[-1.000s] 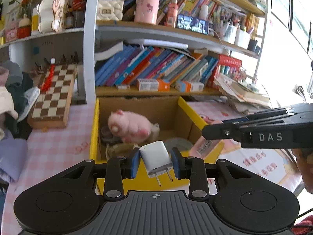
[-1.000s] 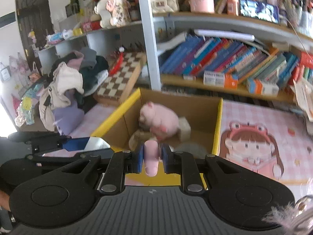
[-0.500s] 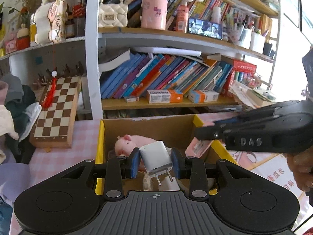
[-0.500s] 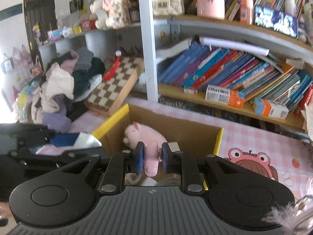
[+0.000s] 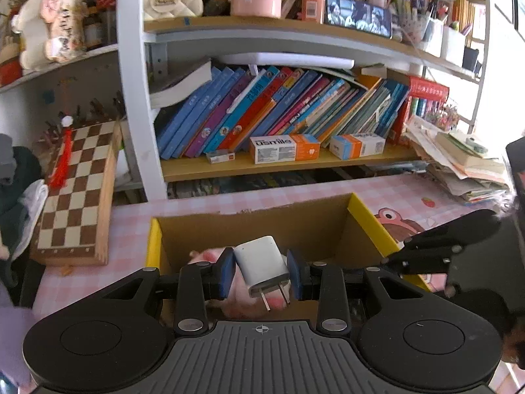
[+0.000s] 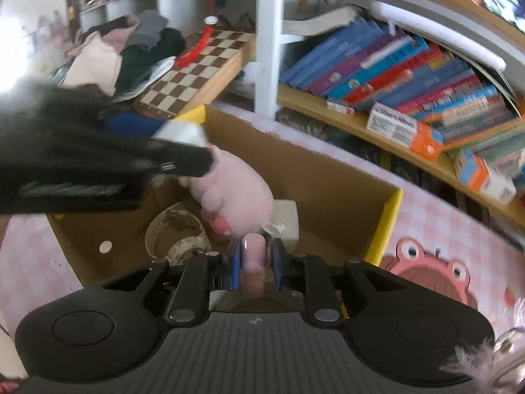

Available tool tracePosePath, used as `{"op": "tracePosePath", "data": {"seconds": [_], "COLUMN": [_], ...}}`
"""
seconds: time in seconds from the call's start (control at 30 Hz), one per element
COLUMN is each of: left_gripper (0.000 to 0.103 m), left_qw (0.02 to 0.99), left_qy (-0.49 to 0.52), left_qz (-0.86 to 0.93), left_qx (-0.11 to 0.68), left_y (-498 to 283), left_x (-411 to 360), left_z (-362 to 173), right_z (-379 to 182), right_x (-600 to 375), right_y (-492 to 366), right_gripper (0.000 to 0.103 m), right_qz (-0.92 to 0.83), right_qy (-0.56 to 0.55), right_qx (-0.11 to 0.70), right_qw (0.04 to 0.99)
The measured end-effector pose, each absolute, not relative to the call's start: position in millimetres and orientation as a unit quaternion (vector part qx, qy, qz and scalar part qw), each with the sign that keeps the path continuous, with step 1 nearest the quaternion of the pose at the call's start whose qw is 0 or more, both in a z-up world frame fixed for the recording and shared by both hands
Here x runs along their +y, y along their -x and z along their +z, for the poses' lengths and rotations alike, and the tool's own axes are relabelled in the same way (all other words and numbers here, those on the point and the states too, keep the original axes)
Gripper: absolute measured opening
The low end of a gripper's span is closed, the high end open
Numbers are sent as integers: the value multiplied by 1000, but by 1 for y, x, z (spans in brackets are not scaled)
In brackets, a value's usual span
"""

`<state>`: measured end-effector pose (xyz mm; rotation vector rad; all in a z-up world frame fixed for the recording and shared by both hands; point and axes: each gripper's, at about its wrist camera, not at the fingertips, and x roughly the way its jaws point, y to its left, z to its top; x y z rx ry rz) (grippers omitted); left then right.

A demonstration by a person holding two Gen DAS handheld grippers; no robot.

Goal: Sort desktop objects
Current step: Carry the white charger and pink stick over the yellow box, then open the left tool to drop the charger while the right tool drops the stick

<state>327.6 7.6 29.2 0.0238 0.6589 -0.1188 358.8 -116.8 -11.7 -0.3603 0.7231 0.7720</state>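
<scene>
Left jaws clamping white charger (image 5: 261, 265), right jaws gripping pink tube (image 6: 253, 264), both angled down over box (image 5: 367, 221)

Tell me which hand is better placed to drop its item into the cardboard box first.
Right, narrowly. The right gripper holds its pink item over the cardboard box interior; the left gripper, clamping the white charger, hangs nearer the front edge.

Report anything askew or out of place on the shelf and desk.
The books on the lower shelf lean hard to one side instead of standing upright. Loose papers pile untidily at the desk's right, and clothes are heaped beside the chessboard.
</scene>
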Motion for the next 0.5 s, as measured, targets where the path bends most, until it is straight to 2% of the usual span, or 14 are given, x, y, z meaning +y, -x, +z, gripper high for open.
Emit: {"op": "tracePosePath", "data": {"seconds": [0.4, 0.5], "left_gripper": [32, 32], "left_qw": [911, 902], "left_qy": [-35, -47], "left_qz": [-111, -123], "left_qx": [395, 411], "left_y": [-393, -403], "left_x": [-13, -19], "left_z": [-2, -9], "right_z": [-15, -23], "right_x": [-107, -102], "right_y": [-381, -388], "right_gripper": [19, 19], "right_qz": [403, 407], "right_qy": [175, 179], "right_qx": [342, 364], "right_qw": [830, 819]}}
